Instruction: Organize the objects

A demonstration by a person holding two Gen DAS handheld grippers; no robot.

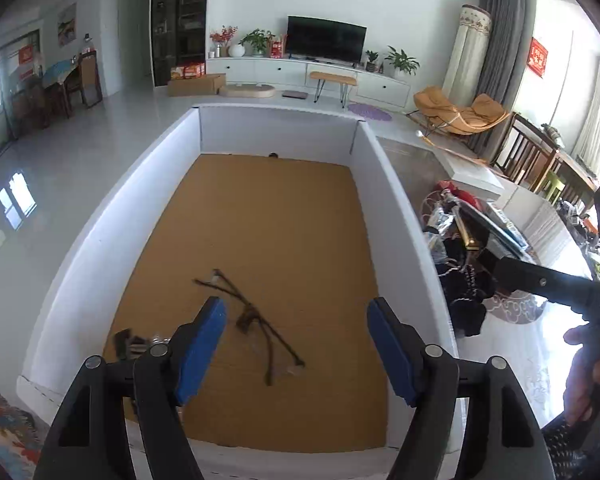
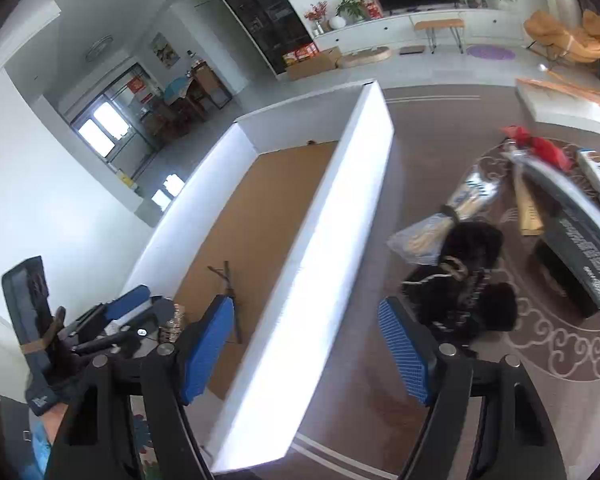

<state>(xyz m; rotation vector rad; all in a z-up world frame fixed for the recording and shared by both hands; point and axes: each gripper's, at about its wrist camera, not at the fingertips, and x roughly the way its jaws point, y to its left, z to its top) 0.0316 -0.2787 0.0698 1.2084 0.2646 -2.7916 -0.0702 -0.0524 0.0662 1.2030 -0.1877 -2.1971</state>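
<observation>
Eyeglasses [image 1: 256, 320] already lie in my white box [image 1: 100, 248]; a heap of objects [image 2: 472, 280] waits right of it. Left gripper [image 1: 296, 344] and right gripper [image 2: 308, 348] fingers stand apart, empty.

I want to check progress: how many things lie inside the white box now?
2: the eyeglasses lie mid-floor of the white box; a small dark item lies near the left wall, partly hidden by the left tongs.
</observation>
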